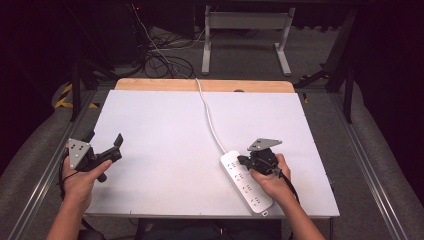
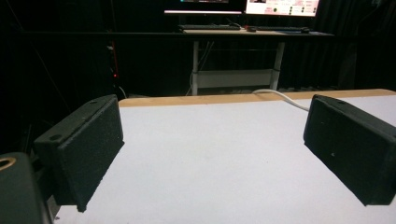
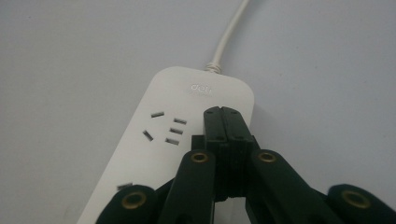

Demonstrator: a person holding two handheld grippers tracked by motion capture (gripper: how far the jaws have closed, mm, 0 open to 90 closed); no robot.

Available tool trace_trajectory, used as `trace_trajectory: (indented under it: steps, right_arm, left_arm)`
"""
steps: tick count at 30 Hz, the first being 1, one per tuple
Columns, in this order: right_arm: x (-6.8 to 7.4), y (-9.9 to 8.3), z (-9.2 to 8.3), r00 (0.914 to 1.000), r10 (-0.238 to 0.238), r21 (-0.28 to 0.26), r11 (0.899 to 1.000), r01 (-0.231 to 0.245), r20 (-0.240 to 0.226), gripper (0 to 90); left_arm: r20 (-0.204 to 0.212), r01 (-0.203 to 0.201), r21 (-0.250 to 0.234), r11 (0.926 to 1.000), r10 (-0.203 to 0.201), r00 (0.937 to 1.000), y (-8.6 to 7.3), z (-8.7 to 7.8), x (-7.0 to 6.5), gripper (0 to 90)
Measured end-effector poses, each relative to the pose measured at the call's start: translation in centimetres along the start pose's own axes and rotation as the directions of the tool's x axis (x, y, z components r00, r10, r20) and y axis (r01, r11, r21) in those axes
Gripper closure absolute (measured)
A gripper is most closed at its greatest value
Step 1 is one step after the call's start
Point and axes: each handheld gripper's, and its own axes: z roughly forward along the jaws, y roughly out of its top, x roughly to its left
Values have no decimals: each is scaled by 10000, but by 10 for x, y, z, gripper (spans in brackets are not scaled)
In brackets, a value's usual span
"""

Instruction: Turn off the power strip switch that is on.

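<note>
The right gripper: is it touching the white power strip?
Cannot tell. In the right gripper view the right gripper, jaws shut, sits over the power strip, with neither contact nor gap plainly showing.

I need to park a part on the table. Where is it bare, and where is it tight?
Bare: the wide white stretch between the left gripper and the white cord, and the far right corner beyond the power strip. Tight: the near right, where the right gripper hangs over the strip.
</note>
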Motion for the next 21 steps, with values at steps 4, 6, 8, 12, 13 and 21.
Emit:
trace_trajectory:
  steps: [4, 6, 8, 12, 13, 21]
  right_arm:
    - [-1, 1, 0, 10000, 11, 30, 10000, -11, -60, 900]
    - [-1, 1, 0, 10000, 6, 32, 10000, -6, -54, 900]
    - [-1, 1, 0, 10000, 3, 37, 10000, -3, -58, 900]
    - [0, 1, 0, 10000, -47, 45, 10000, 47, -17, 900]
    - [1, 1, 0, 9999, -121, 53, 9999, 121, 37, 900]
    - [2, 2, 0, 9997, -216, 130, 9997, 214, 118, 900]
  left_arm:
    - [4, 9, 9, 10000, -9, 10000, 0, 0, 0, 54]
    - [5, 44, -7, 10000, -44, 10000, 0, 0, 0, 54]
    - [6, 11, -5, 10000, -11, 10000, 0, 0, 0, 54]
    - [17, 7, -7, 10000, -7, 10000, 0, 0, 0, 54]
    - [10, 6, 3, 10000, -6, 10000, 0, 0, 0, 54]
    - [12, 30, 10, 10000, -30, 10000, 0, 0, 0, 54]
